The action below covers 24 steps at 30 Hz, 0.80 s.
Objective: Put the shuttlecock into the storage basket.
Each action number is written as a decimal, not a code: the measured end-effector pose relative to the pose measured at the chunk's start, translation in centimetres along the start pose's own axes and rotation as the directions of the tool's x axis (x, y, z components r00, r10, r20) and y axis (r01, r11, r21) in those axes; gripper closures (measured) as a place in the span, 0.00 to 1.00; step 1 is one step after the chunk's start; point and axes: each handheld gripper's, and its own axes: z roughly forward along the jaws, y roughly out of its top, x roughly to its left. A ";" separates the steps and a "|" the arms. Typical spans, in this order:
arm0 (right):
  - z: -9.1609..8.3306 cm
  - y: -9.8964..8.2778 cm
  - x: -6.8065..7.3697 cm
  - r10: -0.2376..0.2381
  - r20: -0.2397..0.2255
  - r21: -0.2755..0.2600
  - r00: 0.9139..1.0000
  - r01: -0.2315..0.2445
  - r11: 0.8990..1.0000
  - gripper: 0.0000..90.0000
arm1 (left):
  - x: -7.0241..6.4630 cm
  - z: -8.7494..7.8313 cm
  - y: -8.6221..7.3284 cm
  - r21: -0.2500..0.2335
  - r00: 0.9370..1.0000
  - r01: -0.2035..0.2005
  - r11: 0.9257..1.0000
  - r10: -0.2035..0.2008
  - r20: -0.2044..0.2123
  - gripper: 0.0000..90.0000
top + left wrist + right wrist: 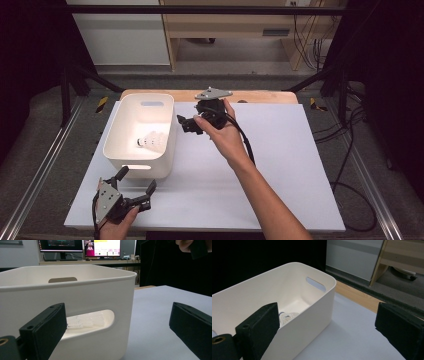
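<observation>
A white plastic bin point(165, 150) stands on the left of the white board point(285, 165). A white shuttlecock point(151, 141) lies on the bin's floor. My left gripper point(137, 179) rests at the board's near-left corner, open and empty, just in front of the bin's near wall. In the left gripper view that bin point(105, 287) is close ahead, with feathers point(85, 321) visible through its handle slot. My right gripper point(184, 125) is held above the board beside the bin's right rim, open and empty. In the right gripper view the bin point(322, 302) and shuttlecock point(287, 317) lie below and to the left.
A wooden table edge point(260, 96) shows behind the board. Metal frame rails point(45, 160) run along both sides, and cables point(350, 165) lie on the grey floor at the right. Monitors point(100, 247) stand far behind the bin in the left gripper view.
</observation>
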 end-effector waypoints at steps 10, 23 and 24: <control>-1.2 -0.7 -1.8 0.020 0.027 -0.006 0.999 -0.020 1.000 0.07 | 0.2 -0.1 0.0 -0.001 1.000 0.001 1.000 -0.001 -0.006 0.02; -2.9 -2.0 -4.1 0.049 0.065 -0.005 0.997 -0.048 0.999 0.07 | 1.1 -0.8 0.2 -0.009 0.999 0.023 1.000 -0.023 -0.030 0.02; -3.0 -2.1 -4.3 0.051 0.068 -0.007 0.996 -0.051 0.999 0.07 | 1.1 -1.0 0.2 -0.006 0.999 0.020 1.000 -0.020 -0.031 0.02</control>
